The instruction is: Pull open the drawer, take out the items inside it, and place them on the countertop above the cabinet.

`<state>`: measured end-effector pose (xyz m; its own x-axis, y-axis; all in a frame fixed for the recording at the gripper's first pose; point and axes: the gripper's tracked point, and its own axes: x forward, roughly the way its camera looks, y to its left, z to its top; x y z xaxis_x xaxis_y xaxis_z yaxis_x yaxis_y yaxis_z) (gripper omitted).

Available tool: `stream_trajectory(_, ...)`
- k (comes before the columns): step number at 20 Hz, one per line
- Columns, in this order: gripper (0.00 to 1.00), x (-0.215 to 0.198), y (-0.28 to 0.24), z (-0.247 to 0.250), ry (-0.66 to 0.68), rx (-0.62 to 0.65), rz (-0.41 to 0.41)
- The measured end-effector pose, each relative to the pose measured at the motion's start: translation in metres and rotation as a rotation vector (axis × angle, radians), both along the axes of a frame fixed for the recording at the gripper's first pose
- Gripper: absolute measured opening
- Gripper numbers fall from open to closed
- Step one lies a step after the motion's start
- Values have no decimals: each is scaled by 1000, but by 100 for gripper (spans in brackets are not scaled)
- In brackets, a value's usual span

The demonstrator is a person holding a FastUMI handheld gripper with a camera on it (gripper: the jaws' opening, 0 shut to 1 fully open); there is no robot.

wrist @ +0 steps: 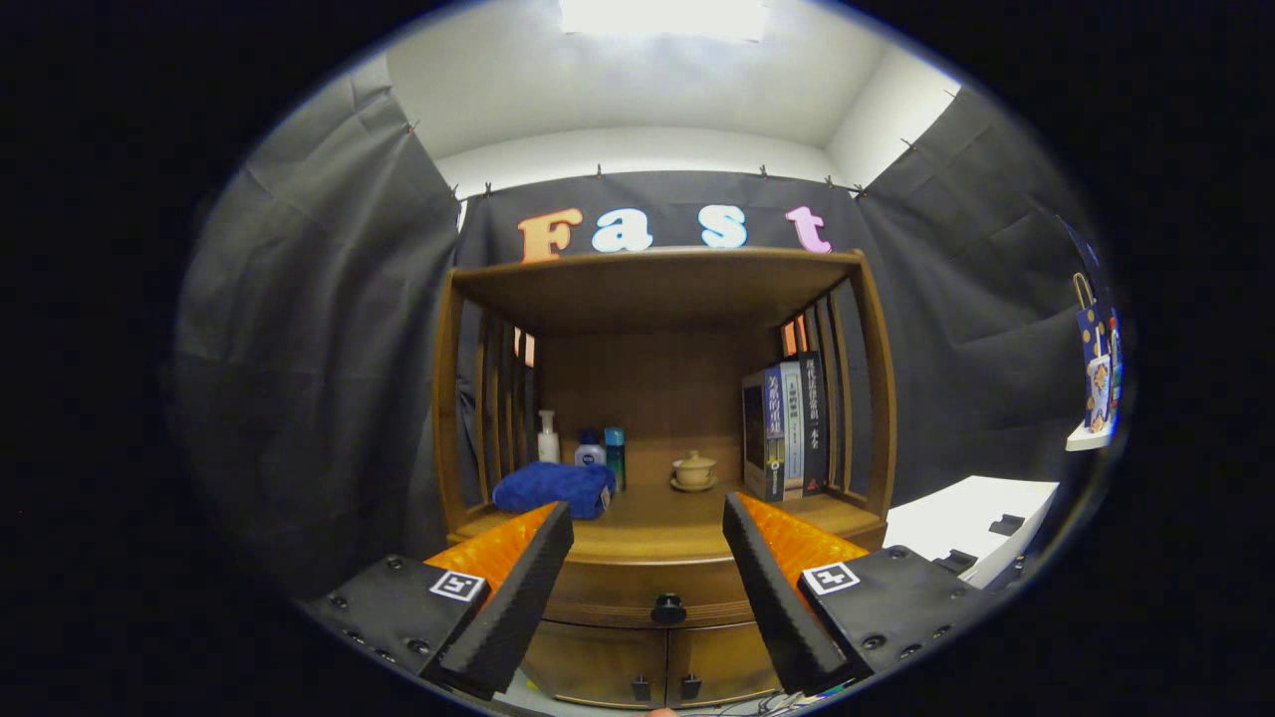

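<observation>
Two fingers of the tongs (pixel 647 523) reach forward from the near edge, spread wide and released, with nothing held between them. They are level, pointing straight at the cabinet front, each finger angled slightly inward toward its tip.

Just beyond and below the gap between the fingers sits the drawer (pixel 652 590), shut flush with the wooden cabinet (pixel 877 398). Its dark round knob (pixel 668 606) lies midway between the two fingers, lower than their tips and apart from both. What the drawer holds cannot be seen. Under the drawer are two small cabinet doors (pixel 647 662) side by side, each with a little dark pull near the seam where they meet.

Above the drawer, the tabletop (pixel 657 523) of the cabinet spreads out past the fingertips. A blue folded cloth (pixel 555 488) rests on it, just beyond the tip of the left finger. Behind the cloth, against the back left corner, stand a white pump bottle (pixel 547 438), a short bottle with a blue cap (pixel 590 450) and a teal bottle (pixel 615 453), close together. Near the middle of the back sits a small pale lidded cup on a saucer (pixel 693 470). To the right, a row of books (pixel 785 428) stands upright against the slatted side of the cabinet, beyond the right finger.

Off to the right of the cabinet, a white surface (pixel 971 513) juts in, and farther right a patterned blue bag (pixel 1096 368) hangs.
</observation>
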<state>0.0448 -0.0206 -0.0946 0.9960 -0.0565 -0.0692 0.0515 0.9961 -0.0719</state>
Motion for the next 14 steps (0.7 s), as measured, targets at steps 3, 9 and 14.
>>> stream_trajectory(3,99,30,-10,-74,90,-28,-18)
stream_trajectory(9,92,72,-41,-193,327,89,-96)
stream_trajectory(14,80,96,-41,-215,359,124,-86)
